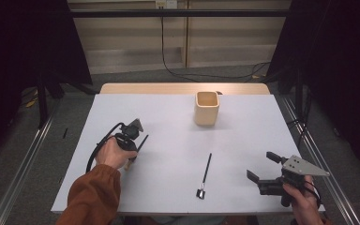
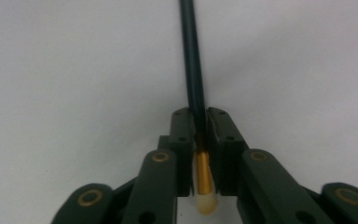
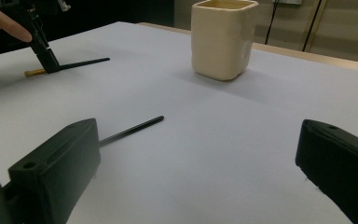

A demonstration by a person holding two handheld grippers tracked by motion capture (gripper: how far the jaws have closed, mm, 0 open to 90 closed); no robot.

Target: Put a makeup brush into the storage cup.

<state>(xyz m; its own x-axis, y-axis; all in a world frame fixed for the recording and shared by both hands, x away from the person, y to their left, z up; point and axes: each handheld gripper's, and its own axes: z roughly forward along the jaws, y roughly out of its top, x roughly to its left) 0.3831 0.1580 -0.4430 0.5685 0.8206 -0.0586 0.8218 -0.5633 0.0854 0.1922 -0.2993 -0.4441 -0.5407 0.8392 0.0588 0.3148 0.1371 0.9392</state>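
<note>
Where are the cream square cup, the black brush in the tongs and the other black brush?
cream square ceramic cup [image 1: 206,112], high view, front wall
black thin brush with gold collar [image 2: 193,70], left gripper view, handle
second black thin brush [image 1: 206,169], high view, handle

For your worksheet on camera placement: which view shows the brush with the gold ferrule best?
The left gripper view: the brush is close up between shut jaws, its gold ferrule and pale tip clear. The high view shows a thin dark handle beside the hand. The right gripper view shows it small and far off.

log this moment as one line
left gripper: shut on paintbrush | right gripper: open, idle | second brush on table | cup upright
</note>
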